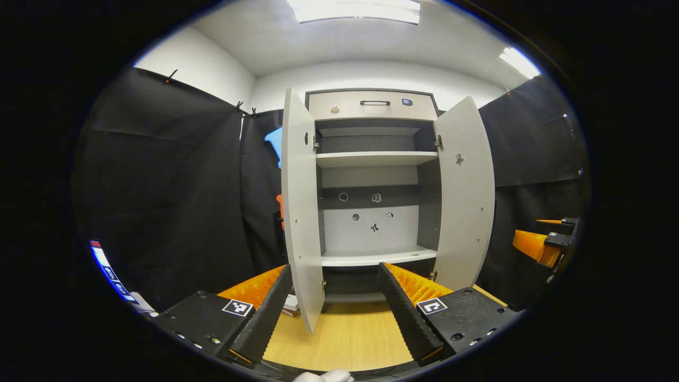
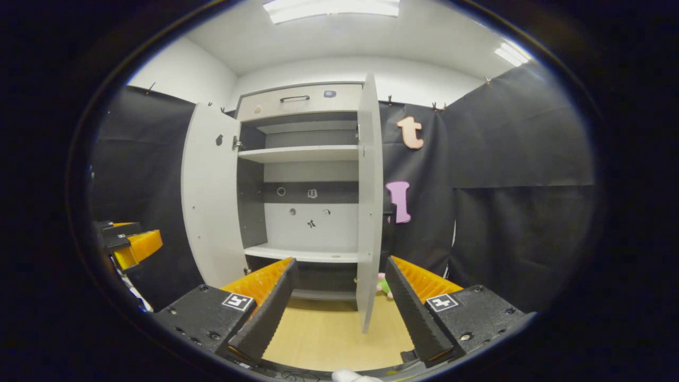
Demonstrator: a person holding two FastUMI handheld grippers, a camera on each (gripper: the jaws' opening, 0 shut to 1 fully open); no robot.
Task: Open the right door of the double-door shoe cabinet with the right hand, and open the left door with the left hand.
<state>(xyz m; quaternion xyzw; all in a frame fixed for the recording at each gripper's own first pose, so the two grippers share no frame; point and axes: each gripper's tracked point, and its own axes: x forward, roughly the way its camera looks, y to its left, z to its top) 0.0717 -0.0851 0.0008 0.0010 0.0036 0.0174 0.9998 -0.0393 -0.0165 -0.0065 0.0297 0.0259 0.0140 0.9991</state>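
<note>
Left gripper view: the left gripper (image 1: 335, 297) has its jaws apart, empty, the left door's (image 1: 300, 212) tall edge standing upright between them, centre-left. In the right gripper view the right gripper (image 2: 339, 297), also parted, frames the right door (image 2: 370, 201); both doors look already swung open.

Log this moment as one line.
left grey cabinet door: open | right grey cabinet door: open | left gripper: open, free | right gripper: open, free

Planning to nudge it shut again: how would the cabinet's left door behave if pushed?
The left door is probably stiff, a flat board. It likely swings easily on its hinges. It hangs free, between the open left claw's fingers.
</note>
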